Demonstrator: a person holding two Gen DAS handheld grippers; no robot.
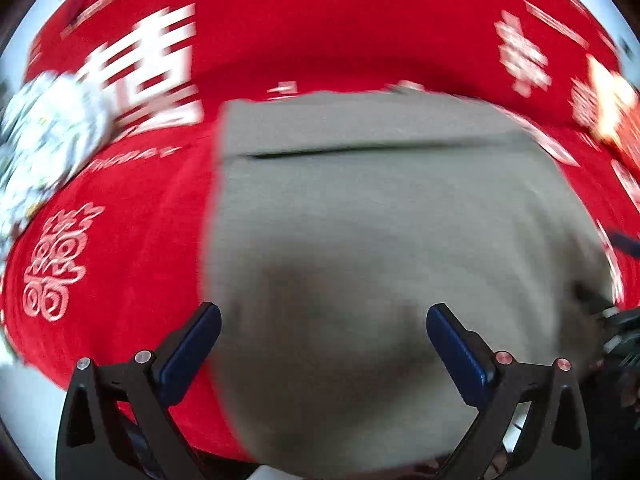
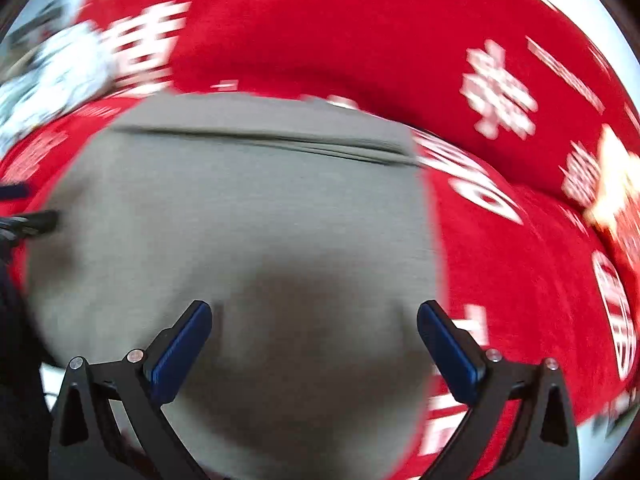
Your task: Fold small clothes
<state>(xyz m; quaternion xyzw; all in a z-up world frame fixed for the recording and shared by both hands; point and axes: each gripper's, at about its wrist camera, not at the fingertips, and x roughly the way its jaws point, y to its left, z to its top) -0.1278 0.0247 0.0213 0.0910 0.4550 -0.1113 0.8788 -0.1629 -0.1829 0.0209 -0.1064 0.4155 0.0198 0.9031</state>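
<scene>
Left wrist view: the left gripper (image 1: pixel 323 318), jaws spread wide and holding nothing, hangs over a grey garment (image 1: pixel 380 232) lying flat on a red cloth (image 1: pixel 132 240); a blurred white bundle (image 1: pixel 48 136) sits at ten o'clock. The right gripper (image 2: pixel 314 316), likewise spread, hangs over the same garment, with a pale orange object (image 2: pixel 612 184) at three o'clock.

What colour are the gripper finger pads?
Dark blue pads, clearest in the right wrist view.
</scene>
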